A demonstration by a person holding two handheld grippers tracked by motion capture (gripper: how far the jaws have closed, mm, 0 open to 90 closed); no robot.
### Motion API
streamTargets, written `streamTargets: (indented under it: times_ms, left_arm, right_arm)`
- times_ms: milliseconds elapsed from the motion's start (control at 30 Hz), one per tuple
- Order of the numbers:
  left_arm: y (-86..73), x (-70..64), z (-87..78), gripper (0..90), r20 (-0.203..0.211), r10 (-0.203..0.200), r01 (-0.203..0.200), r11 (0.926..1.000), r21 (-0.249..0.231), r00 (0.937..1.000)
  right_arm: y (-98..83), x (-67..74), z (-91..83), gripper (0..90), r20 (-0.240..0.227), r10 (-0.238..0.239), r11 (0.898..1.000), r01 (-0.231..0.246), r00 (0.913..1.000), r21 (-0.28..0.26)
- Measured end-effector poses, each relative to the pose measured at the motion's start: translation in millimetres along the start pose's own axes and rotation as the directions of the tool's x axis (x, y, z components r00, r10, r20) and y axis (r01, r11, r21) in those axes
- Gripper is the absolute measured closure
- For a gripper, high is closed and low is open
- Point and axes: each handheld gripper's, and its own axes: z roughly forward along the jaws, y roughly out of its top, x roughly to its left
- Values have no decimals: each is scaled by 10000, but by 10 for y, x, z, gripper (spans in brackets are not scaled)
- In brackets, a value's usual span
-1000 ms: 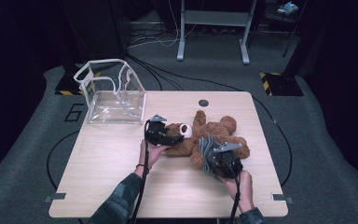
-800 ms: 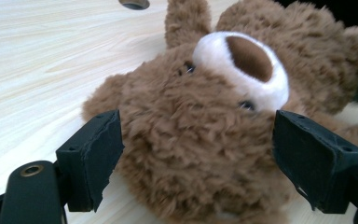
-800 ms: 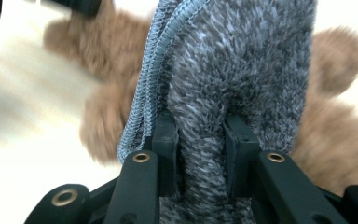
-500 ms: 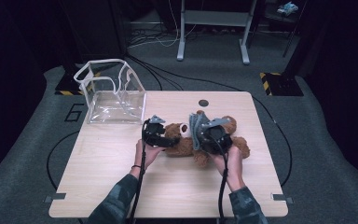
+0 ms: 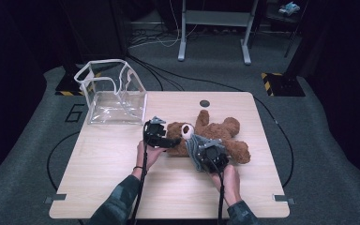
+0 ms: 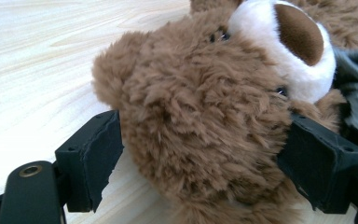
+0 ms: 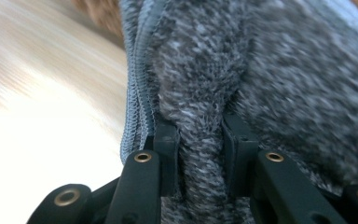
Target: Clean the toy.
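- The bench carried a brown teddy bear lying on its back right of centre, with a clear plastic bag standing open at the far left corner, well apart from the bear.
- I judged the step in hand to be working the grey knitted garment on the bear's body, either dressing or undressing; I could not tell which from these views.
- My left hand-held gripper had its jaws spread wide around the bear's head, the pads pressing into the fur on both sides, steadying the toy against the bench.
- My right hand-held gripper was nearly closed, pinching a fold of the grey knit beside its ribbed edge, at the bear's near flank.
- The next move, as I read it, called for a slow pull on the pinched fold along the body while the left grip held the head down.
- The risk I saw was the fabric slipping from that narrow pinch, or the whole bear sliding instead of the knit.
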Motion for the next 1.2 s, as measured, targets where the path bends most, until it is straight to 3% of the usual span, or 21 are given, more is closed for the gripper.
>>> streamTargets:
  times_ms: [167,300,400,533,633,767,967,1133,1200]
  left_arm:
    - [11,16,-76,172,59,121,-119,9995,-282,9999]
    - [34,55,-168,177,-152,70,-78,9983,-580,9999]
    - [57,105,-197,177,-354,-12,-12,9978,-669,9994]
    - [52,134,-125,180,-555,192,-208,9994,-284,9983]
    - [30,146,-68,176,-410,-182,175,9997,-163,9990]
    - [28,157,-53,176,-399,-106,102,9999,-96,9991]
    - [17,160,-36,178,-329,-299,297,9995,-53,9990]
    - [10,168,-24,177,-345,-381,382,9993,11,9987]
    - [2,174,-22,175,-329,-498,499,9987,28,9982]
  right_arm:
    - [-125,-72,-37,713,313,72,9998,-77,9995,164]
    - [-184,-118,-68,711,568,187,9993,-205,9982,318]
    - [-175,-148,-157,707,639,338,9993,-347,9974,137]
    - [-70,-101,-322,703,464,351,9967,-315,9983,-752]
    - [30,-46,-362,700,388,371,9918,-320,9986,-1238]
    - [184,-4,-294,699,259,203,9899,-164,9995,-1407]
    - [403,215,-177,697,-95,-140,9854,122,9999,-1697]
    - [360,378,101,700,-430,-476,9936,429,9979,-1045]
    - [309,397,149,703,-759,-365,9969,311,9964,-720]
